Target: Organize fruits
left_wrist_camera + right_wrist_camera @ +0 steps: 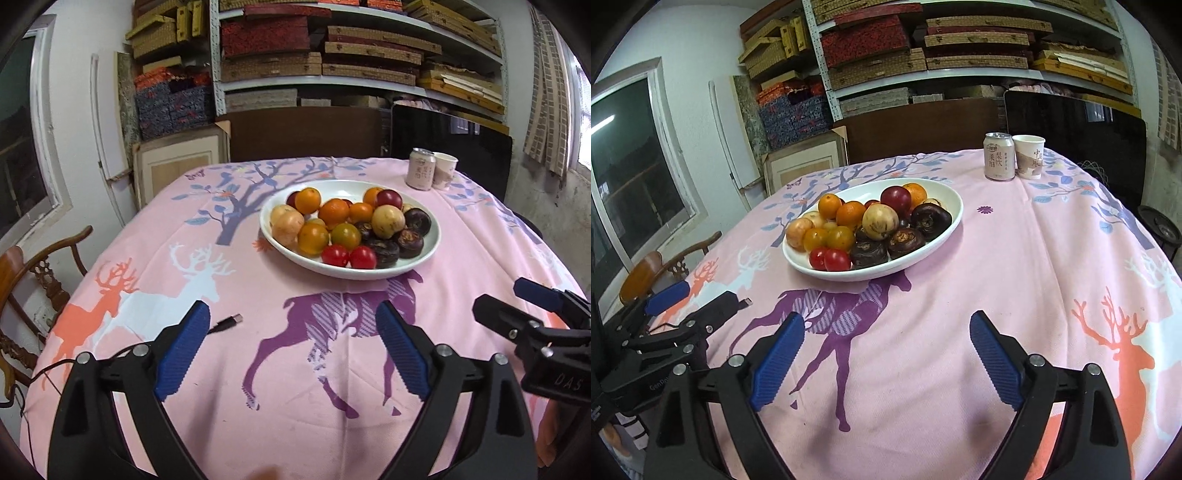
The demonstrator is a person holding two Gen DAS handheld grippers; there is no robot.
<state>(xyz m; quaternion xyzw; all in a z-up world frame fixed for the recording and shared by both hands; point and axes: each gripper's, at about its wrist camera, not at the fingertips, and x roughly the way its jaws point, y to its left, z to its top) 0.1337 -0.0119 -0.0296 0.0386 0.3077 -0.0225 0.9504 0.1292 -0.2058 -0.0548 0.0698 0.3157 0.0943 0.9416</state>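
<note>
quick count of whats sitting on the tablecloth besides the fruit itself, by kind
white dish holding the fruit: 1
drink can: 1
paper cup: 1
cable plug: 1
total: 4

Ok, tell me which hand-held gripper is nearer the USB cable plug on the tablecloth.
Left. The left hand-held gripper hangs open with the USB cable plug just beyond its left finger. The right hand-held gripper, also open, sits across the purple deer from it.
</note>
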